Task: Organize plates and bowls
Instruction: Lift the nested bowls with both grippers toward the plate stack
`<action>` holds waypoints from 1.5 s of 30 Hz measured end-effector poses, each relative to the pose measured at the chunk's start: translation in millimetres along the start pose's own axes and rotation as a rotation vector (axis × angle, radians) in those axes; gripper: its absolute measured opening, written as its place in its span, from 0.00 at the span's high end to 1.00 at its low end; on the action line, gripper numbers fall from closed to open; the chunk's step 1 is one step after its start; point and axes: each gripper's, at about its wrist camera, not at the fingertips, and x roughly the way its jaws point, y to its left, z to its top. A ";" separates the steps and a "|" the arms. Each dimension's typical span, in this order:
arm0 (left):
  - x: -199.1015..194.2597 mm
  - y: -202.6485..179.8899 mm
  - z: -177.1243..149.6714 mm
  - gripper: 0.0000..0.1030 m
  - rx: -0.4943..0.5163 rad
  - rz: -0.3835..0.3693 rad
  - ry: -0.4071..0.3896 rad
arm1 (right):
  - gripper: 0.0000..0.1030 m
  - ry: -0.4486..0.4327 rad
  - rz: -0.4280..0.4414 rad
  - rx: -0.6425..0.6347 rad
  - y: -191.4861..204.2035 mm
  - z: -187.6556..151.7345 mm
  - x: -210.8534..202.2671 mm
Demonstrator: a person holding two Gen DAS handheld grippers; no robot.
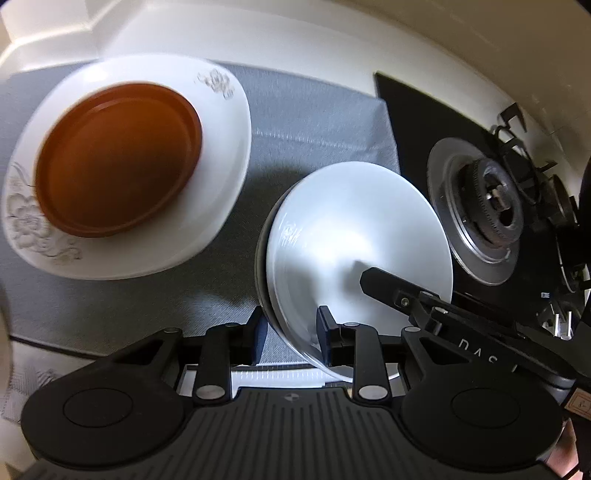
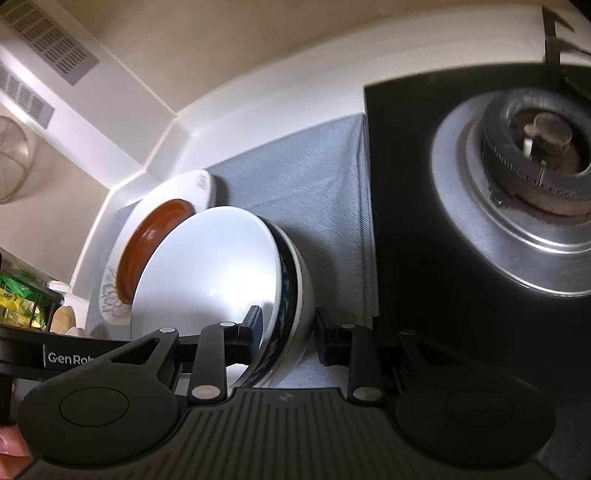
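A white bowl is nested in a blue-patterned bowl. The stack tilts above the grey cloth. My left gripper is shut on the stack's near rim, one pad outside and one inside. My right gripper straddles the opposite rim. Its inner finger lies inside the white bowl, and a narrow gap shows at the outer pad. To the left, a brown dish sits in a white floral plate on the cloth.
A black gas hob with a silver burner borders the cloth on the right. The white counter edge and wall run behind. Green and yellow packets stand at the far left.
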 end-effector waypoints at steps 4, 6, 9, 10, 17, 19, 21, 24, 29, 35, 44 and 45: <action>-34.0 10.2 -4.0 0.69 -0.009 0.001 -0.050 | 0.68 -0.026 0.032 -0.021 24.3 6.0 -15.5; -53.1 20.8 -6.8 0.69 -0.026 0.011 -0.069 | 0.68 -0.026 0.054 -0.043 40.0 9.4 -19.5; -78.9 39.5 -10.1 0.69 -0.049 0.037 -0.101 | 0.68 -0.015 0.093 -0.082 69.6 12.9 -18.3; -87.7 47.6 -12.4 0.69 -0.058 0.051 -0.112 | 0.68 -0.008 0.109 -0.093 79.9 13.8 -16.1; -141.9 120.7 -33.6 0.70 -0.166 0.150 -0.137 | 0.68 0.101 0.223 -0.269 171.4 6.9 17.5; -153.8 145.6 -42.0 0.70 -0.203 0.157 -0.139 | 0.68 0.131 0.257 -0.313 198.7 2.9 31.1; -162.2 171.7 -49.8 0.69 -0.244 0.162 -0.135 | 0.68 0.160 0.276 -0.371 224.8 -4.2 42.7; -168.7 208.7 -62.0 0.70 -0.311 0.189 -0.106 | 0.68 0.226 0.299 -0.450 259.1 -20.5 66.0; -161.8 258.7 -76.8 0.70 -0.430 0.203 -0.063 | 0.68 0.316 0.301 -0.564 301.8 -45.8 100.2; -156.0 288.2 -85.2 0.70 -0.495 0.158 -0.055 | 0.68 0.329 0.267 -0.655 320.7 -61.6 107.1; -132.2 291.3 -90.4 0.70 -0.504 0.109 -0.034 | 0.67 0.360 0.184 -0.688 319.8 -61.5 118.9; -130.4 291.8 -90.0 0.71 -0.503 0.110 -0.032 | 0.67 0.362 0.186 -0.675 318.2 -60.6 120.1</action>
